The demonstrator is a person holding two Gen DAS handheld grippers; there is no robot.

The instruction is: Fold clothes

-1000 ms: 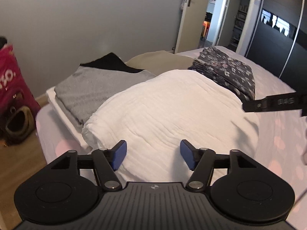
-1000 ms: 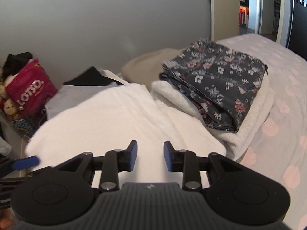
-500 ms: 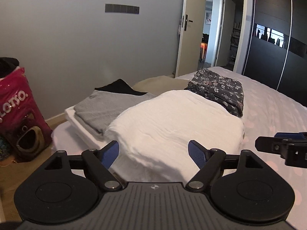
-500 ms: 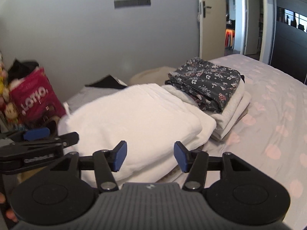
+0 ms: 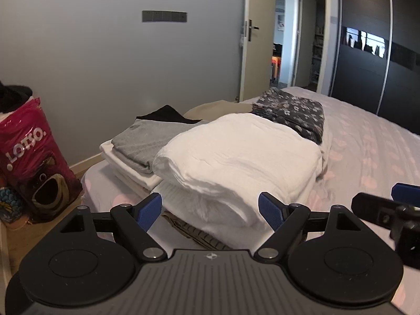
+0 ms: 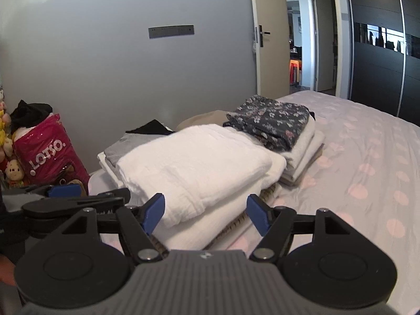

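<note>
Your left gripper [image 5: 210, 208] and right gripper [image 6: 204, 211]: both wide, empty, near the folded white garment [image 5: 236, 155] on the bed [image 6: 367, 157].

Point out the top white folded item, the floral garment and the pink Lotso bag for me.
white folded item [image 5: 236, 152], left wrist view, middle of its top face.
floral garment [image 6: 273, 123], right wrist view, centre of its top fold.
pink bag [image 6: 50, 155], right wrist view, on the printed front.
</note>
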